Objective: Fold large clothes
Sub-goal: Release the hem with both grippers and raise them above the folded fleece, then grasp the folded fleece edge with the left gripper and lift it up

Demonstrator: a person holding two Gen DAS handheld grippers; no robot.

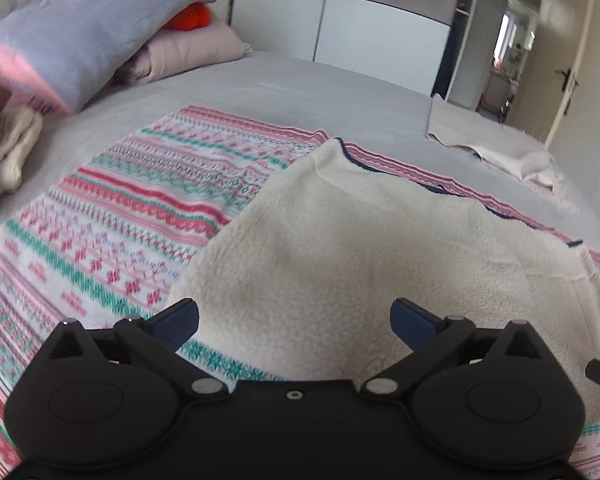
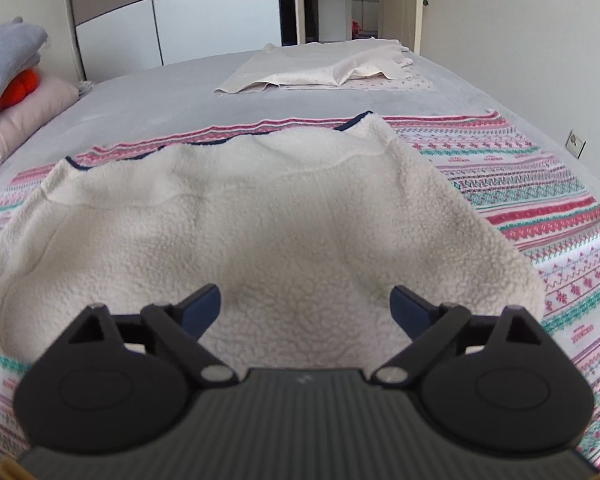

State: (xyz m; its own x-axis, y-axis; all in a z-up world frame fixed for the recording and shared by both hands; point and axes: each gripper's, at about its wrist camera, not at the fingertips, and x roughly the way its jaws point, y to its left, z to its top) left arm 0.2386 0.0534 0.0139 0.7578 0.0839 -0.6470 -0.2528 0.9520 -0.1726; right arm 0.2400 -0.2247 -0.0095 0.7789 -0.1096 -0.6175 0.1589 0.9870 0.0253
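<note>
Fleece garment [image 2: 260, 216] lies flat on the patterned blanket [image 2: 540, 184], right ahead of both grippers. Left gripper [image 1: 294, 320] and right gripper [image 2: 304, 306] both have jaws spread wide, nothing between them. Next fold probably goes best pinching the near hem at both corners, lifting evenly — avoid snagging blanket. Grey bed [image 2: 160, 92] beyond; wardrobe [image 2: 204, 20] further back, open door [image 1: 568, 80] behind.

- A wide bed [image 2: 148, 92] in grey sheet filled the room.
- White-and-taupe wardrobe doors [image 2: 204, 20] stood behind it.
- An open door [image 2: 404, 4] — daylight beyond — broke the pale wall [image 2: 520, 60].
</note>
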